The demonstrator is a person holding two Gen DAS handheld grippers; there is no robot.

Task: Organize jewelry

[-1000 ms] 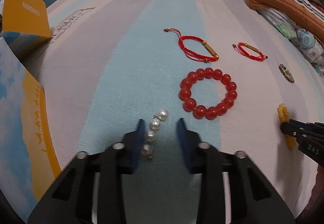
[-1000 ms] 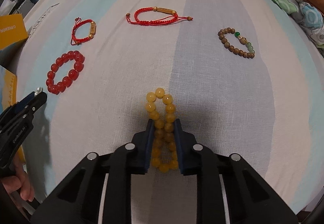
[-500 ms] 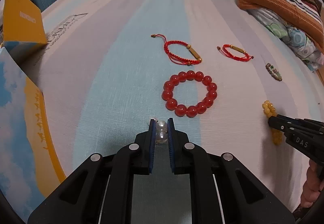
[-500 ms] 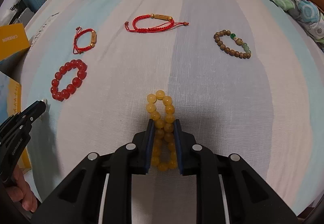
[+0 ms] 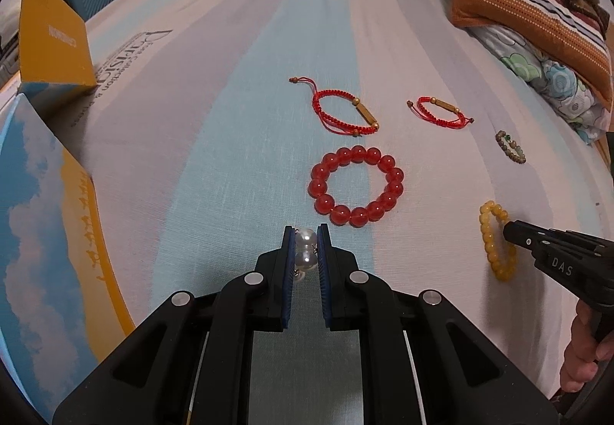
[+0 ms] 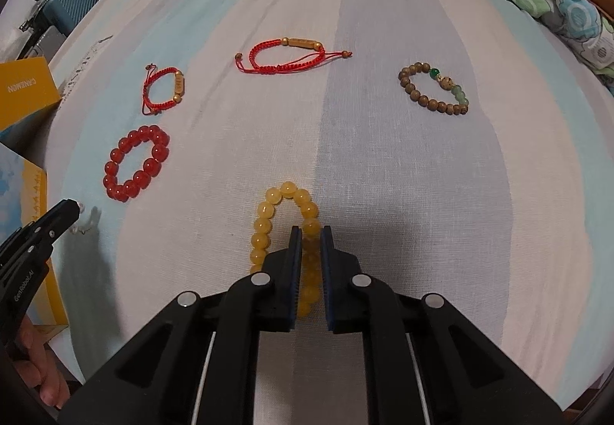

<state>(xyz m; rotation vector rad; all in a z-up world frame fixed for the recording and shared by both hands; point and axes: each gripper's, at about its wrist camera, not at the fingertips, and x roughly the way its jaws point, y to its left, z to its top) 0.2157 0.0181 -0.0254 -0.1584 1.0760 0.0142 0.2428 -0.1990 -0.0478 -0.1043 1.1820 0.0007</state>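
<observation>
Jewelry lies spread over a bed (image 5: pixel 230 141) covered in a woven sheet with pale blue, grey and cream stripes. My left tool (image 5: pixel 306 244) is pinching a short strand of round white pearls (image 5: pixel 306 237) between its blue-padded fingers; only two pearls show, and the rest of the strand is hidden between the black arms. In the right wrist view that tool (image 6: pixel 73 208) enters at the left edge, with a faint pearl and its shadow just beside the tip, hard to make out.

My right tool (image 6: pixel 307 238) is closing its jaws on one side of a bracelet of glossy amber-yellow beads (image 6: pixel 264 217). The pads press on that side while the other side bows out to the left as an open loop; the lower beads are covered by the fingers. From the left wrist view the same bracelet (image 5: pixel 489 233) hangs off the tool's tip (image 5: pixel 510 231).

Lying loose on the sheet are a ring of large translucent red beads (image 5: pixel 355 185), a red braided cord bracelet with a brass tube (image 5: pixel 341 114), a smaller red cord bracelet of the same make (image 5: pixel 439 112), and a bracelet of small brown wooden beads with green stones (image 6: pixel 433 87).

A yellow cardboard box (image 5: pixel 50 29) and a blue-and-yellow printed box (image 5: pixel 38 217) are cut off at the left. Folded striped and floral bedding (image 5: pixel 537 14) is piled at the far right.
</observation>
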